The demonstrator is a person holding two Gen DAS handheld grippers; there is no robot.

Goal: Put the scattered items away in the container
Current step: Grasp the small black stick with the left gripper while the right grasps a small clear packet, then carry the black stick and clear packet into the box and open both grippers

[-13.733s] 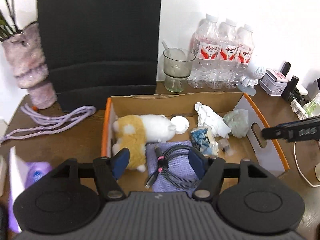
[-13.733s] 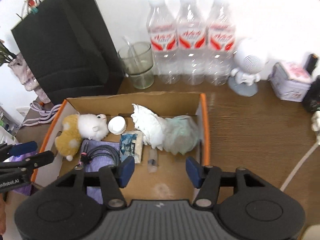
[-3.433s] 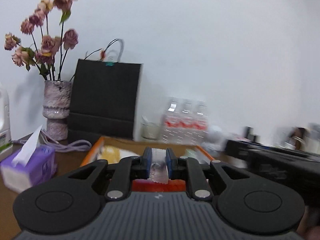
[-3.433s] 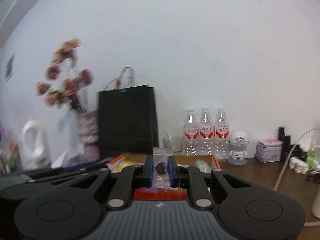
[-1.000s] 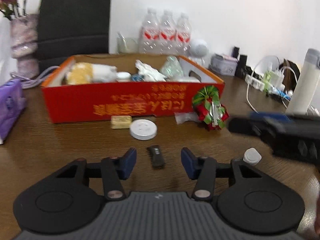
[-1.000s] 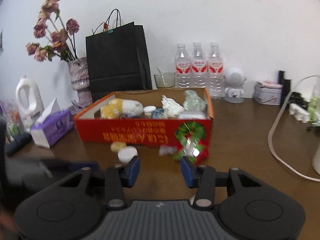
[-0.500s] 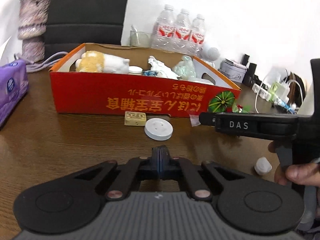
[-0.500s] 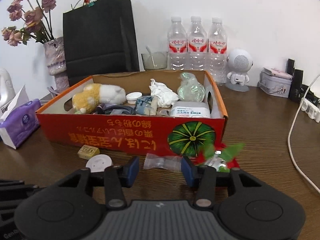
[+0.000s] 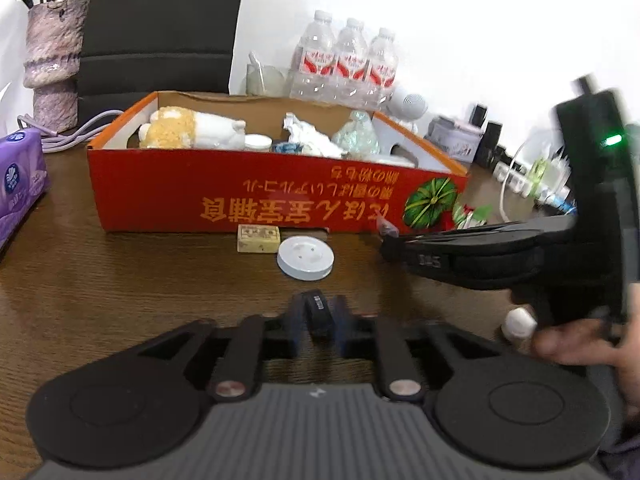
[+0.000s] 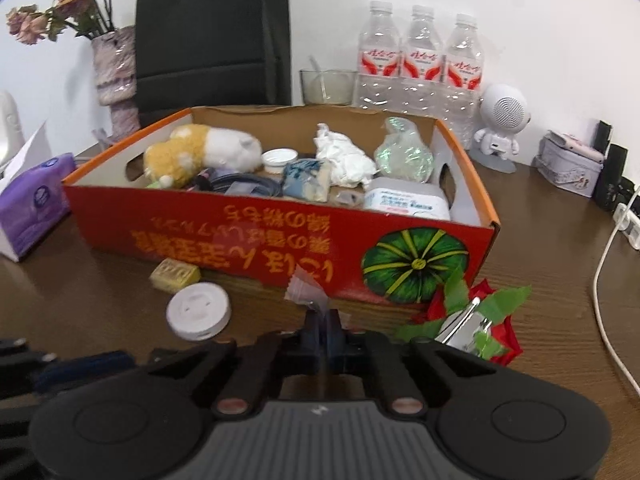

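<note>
Right gripper (image 10: 323, 334) pinches clear wrapper (image 10: 307, 292); left gripper (image 9: 318, 316), reopening, seemingly straddles black stick (image 9: 319, 313) before red box (image 9: 248, 196)

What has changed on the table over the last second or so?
The right gripper dropped toward the table in front of the red box, and its jaws have just been closing, pinching the clear wrapper. The left gripper shut, then its jaws have just been opening again, with the small black stick between them. The white disc, tan block and box contents stayed put.
</note>
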